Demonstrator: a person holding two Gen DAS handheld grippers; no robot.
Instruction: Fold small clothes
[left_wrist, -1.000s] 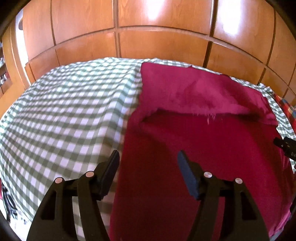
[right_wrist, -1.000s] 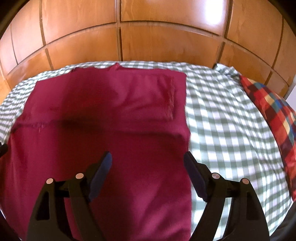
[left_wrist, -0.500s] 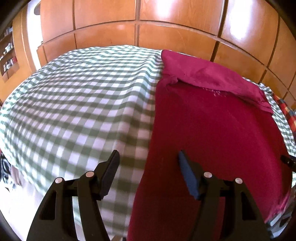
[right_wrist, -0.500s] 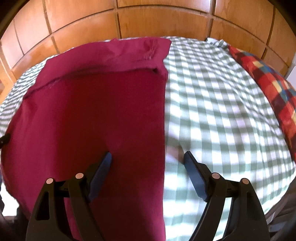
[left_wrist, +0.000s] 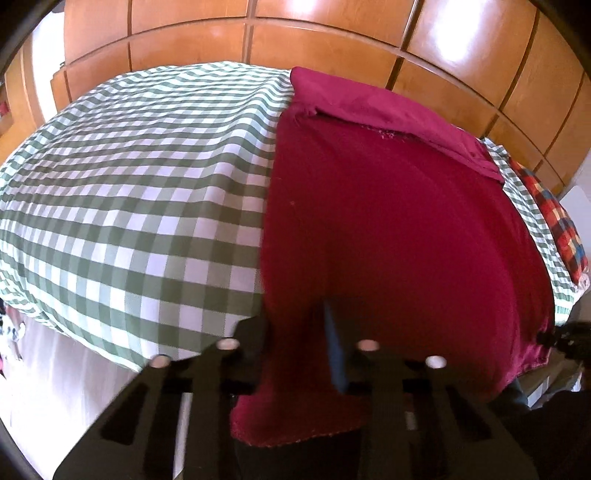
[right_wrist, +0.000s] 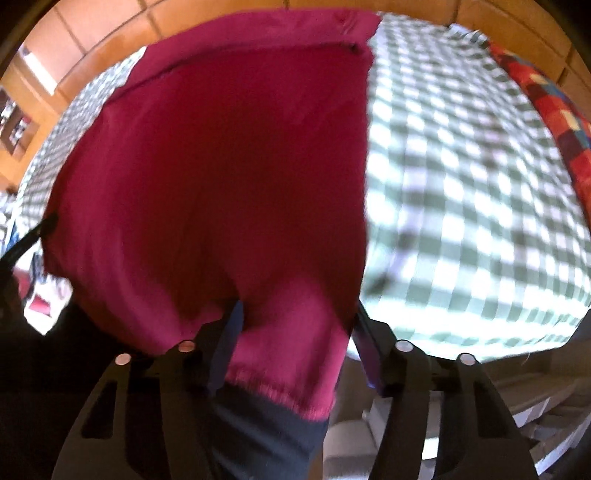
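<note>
A crimson garment lies flat on the green-checked bed sheet, its far end folded back over itself. Its near hem hangs over the bed's front edge. My left gripper stands at the near left corner; its jaws are closing with the hem between them, the fabric unpinched. In the right wrist view the garment fills the left half. My right gripper straddles the near right corner, its jaws closing with cloth between the pads. Each gripper shows at the edge of the other's view.
Wooden panels rise behind the bed. A red plaid pillow lies at the far right on the checked sheet. A person's dark trouser leg stands below the hem. Pale floor shows beyond the bed's near edge.
Both grippers drew back from the garment's middle to its near hem at the bed's edge and tipped downward. Both pairs of jaws narrowed, with the hem's corners now between them.
</note>
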